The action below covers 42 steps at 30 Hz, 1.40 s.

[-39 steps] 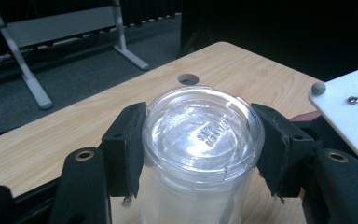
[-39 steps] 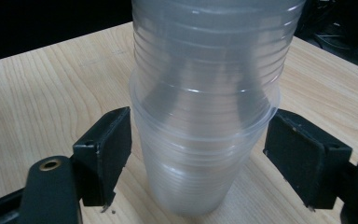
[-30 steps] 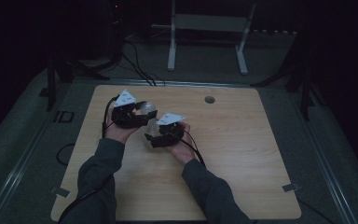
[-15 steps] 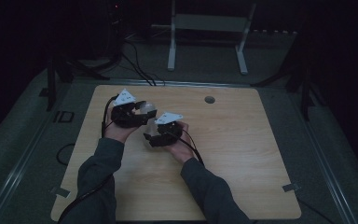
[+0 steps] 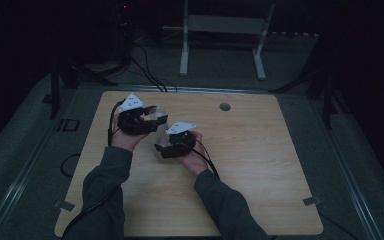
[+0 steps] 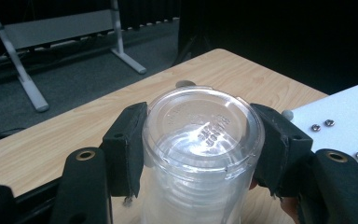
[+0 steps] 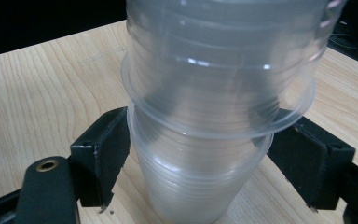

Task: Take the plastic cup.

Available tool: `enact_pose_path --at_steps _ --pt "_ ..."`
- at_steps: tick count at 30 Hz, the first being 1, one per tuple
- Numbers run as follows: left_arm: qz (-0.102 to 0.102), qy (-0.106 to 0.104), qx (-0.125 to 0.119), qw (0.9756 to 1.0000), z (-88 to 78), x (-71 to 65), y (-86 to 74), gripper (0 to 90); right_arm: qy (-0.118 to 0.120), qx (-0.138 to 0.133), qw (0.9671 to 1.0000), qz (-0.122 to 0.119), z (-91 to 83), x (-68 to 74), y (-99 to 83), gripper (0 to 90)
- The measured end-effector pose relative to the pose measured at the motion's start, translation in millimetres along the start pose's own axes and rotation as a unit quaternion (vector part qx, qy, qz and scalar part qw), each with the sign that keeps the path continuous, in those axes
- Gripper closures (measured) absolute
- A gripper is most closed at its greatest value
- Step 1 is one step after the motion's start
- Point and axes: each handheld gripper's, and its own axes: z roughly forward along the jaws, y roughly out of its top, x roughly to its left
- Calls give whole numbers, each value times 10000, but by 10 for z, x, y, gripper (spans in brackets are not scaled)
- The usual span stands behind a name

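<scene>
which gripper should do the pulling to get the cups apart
Probably the right gripper: its jaws clamp the lower cup just under the rim, so it can draw that cup off. The left gripper grips the inverted clear cup stack near its base and can simply hold.

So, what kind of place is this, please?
Probably a recording lab or studio, not a home. A bare wooden table stands in a dark room on grey carpet, cables trail across the floor behind it, and a metal stand sits beyond.
</scene>
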Motion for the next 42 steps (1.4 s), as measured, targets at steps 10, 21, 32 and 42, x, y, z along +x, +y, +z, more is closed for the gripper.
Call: enact_pose_path --at_steps 10,21,32,42 --pt "41 -27 6 10000 -36 -13 103 411 -20 -67 10000 68 -35 -14 -10 207" --pt "37 -21 -47 10000 -87 -3 196 412 -68 -97 9999 13 -110 -3 -5 195" --pt "32 -15 -94 9999 -131 17 264 413 -143 -114 9998 76 -188 -23 3 196" --pt "21 -22 -176 9998 -189 22 329 414 -137 -132 9998 59 -267 -24 15 199"
